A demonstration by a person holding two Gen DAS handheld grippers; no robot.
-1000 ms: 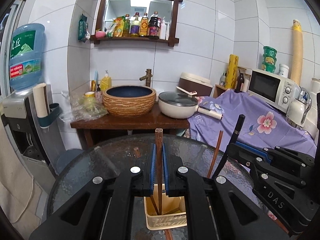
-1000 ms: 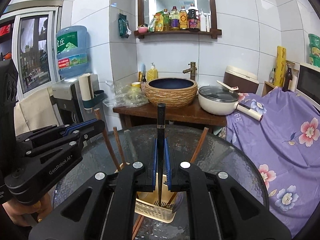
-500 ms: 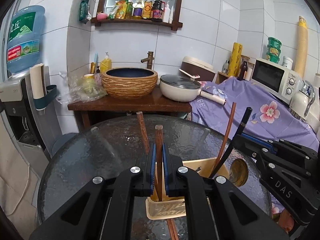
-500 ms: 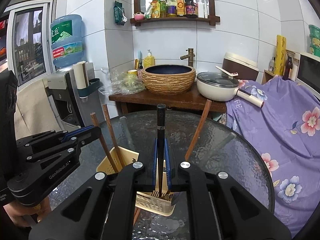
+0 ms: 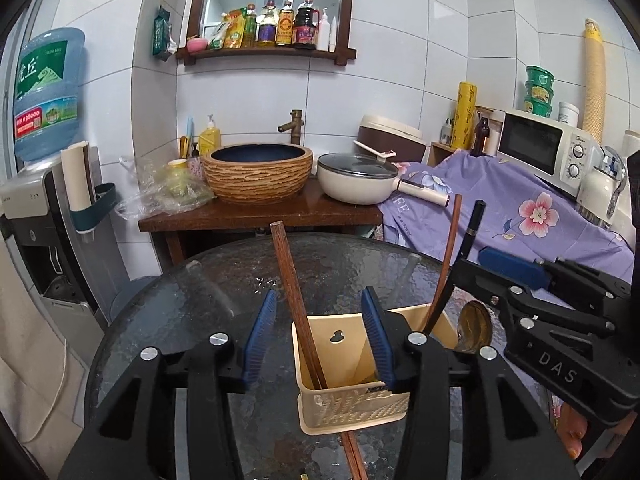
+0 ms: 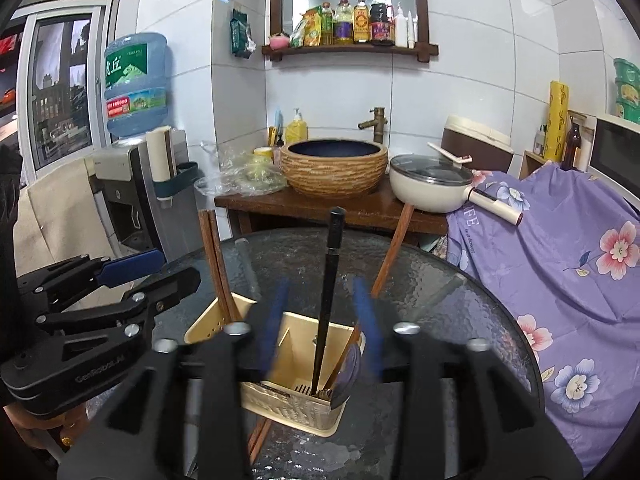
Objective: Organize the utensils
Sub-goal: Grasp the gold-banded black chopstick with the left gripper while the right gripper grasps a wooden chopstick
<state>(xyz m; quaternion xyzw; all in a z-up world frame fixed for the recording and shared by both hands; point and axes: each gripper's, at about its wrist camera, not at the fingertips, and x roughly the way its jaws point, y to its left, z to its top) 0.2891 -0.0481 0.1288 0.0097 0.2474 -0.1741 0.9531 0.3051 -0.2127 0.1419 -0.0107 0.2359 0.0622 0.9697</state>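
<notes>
Both grippers are hanging over the round glass worktop with their blue pads spread wide, gripping nothing: the left gripper and the right gripper are each framing the cream utensil basket, which is sitting near the middle of the worktop. Inside it, two brown chopsticks are leaning together at the left end, one more brown chopstick is slanting at the right, and one black-handled fork is standing tines down. One spoon is resting against the basket's right wall. Beyond the far rim, a wooden washstand and purple flowered cloth are crowding close.
</notes>
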